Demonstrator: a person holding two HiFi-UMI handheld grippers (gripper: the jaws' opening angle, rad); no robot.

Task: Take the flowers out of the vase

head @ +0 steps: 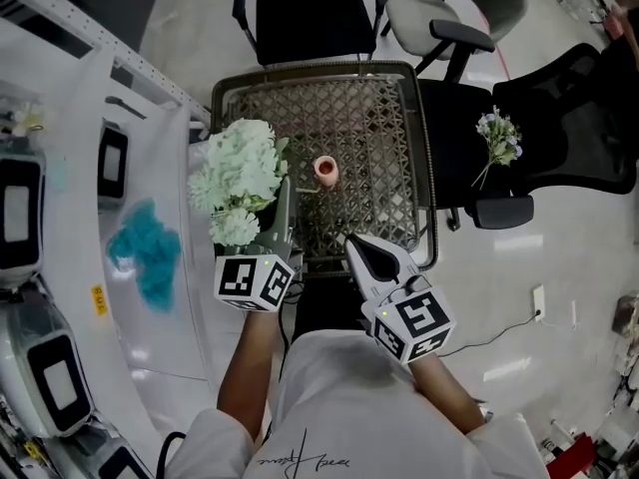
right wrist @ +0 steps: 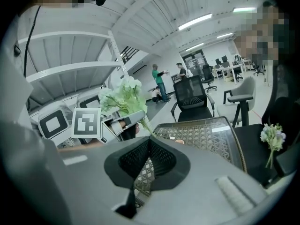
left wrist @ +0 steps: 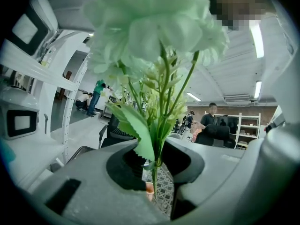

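The left gripper (left wrist: 157, 167) has its jaws closed part-way onto the thin green stems of the pale green flowers (head: 237, 176), gripping them low down, with the blooms standing just beyond the jaw tips. The bunch hangs in the air over the table's (head: 425, 168) left edge, near its near-left corner. It is clear of the small pink vase (head: 326, 171), which stands near the middle. The right gripper (head: 352, 240) hovers at the near edge, jaws together on nothing. A smaller sprig (head: 498, 139) lies on the black chair (head: 584, 128) beyond the right edge.
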